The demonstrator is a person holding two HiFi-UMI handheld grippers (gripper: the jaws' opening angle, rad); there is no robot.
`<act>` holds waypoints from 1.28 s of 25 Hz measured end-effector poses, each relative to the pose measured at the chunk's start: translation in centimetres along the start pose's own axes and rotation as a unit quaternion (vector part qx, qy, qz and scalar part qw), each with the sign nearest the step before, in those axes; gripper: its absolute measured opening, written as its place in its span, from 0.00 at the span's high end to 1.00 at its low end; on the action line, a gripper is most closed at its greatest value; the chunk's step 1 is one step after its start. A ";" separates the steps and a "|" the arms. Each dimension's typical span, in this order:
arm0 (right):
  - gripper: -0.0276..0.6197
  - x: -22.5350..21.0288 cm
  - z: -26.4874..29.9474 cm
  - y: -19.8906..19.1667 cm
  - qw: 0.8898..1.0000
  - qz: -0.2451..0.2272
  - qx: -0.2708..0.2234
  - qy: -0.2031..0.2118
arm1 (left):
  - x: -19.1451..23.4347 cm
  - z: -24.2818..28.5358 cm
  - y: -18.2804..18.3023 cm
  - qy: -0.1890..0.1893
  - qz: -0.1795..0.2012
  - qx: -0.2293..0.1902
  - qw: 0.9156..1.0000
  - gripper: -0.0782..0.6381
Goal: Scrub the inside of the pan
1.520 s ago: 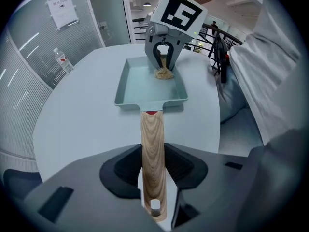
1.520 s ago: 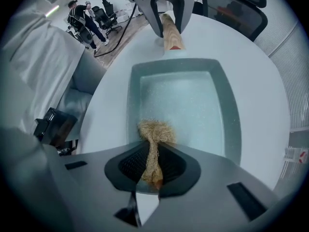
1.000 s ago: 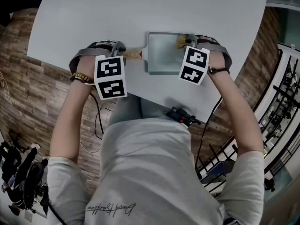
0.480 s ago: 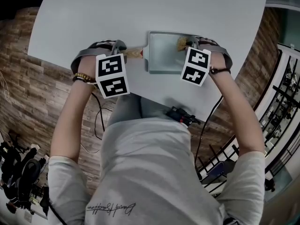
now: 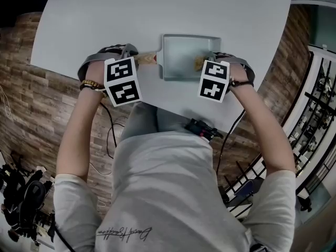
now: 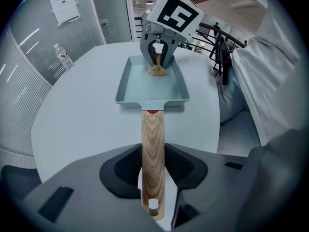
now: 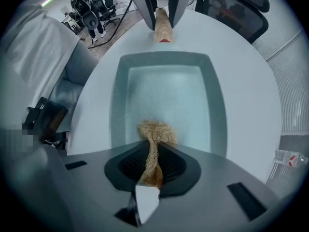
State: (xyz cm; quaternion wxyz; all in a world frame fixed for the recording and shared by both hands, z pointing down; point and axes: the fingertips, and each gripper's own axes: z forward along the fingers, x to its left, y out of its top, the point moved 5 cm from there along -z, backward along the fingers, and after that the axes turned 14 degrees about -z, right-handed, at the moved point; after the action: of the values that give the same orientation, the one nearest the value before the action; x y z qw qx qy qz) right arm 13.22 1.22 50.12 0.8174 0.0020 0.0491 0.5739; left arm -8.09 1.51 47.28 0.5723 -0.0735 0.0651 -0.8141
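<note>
Left gripper [image 6: 153, 173] was clamped on the pan's wooden handle [image 6: 153, 139], jaws held part-open by its width. Right gripper [image 7: 152, 166] pinched a tan fibre scrubber [image 7: 155, 132], jaws nearly together. The wad pressed on the floor of the pan [image 7: 164, 91], at the end away from the handle. Pan lay flat on the pale table [image 5: 157, 9]. Head view hid both sets of jaws behind the marker cubes [image 5: 122, 81]; only the gripper views showed the grips.

Both bare forearms reach forward, grippers pointing steeply down. The left gripper [image 6: 153, 178] has its jaws clamped on the pale wooden pan handle [image 6: 153, 139]; the right gripper [image 7: 151, 166] pinches a tan fibrous scrubber [image 7: 156, 133].
</note>
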 end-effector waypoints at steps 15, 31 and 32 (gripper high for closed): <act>0.86 2.2 -0.2 0.3 0.993 -0.001 -0.024 0.116 | 0.0 -0.1 0.1 -0.005 0.005 0.001 1.000 0.68; 0.85 2.5 -0.3 0.3 0.994 -0.001 -0.017 0.109 | -0.5 -0.1 0.2 -0.015 0.031 -0.004 0.999 0.63; 0.85 2.5 -0.3 0.3 0.994 -0.001 -0.017 0.109 | -0.6 -0.1 0.3 -0.013 0.030 -0.005 0.999 0.63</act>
State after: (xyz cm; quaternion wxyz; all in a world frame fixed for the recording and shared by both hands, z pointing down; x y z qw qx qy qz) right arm 13.80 3.66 49.67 0.8075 -0.0741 0.1280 0.5710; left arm -7.59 1.94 47.12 0.5972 -0.0852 0.0635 -0.7950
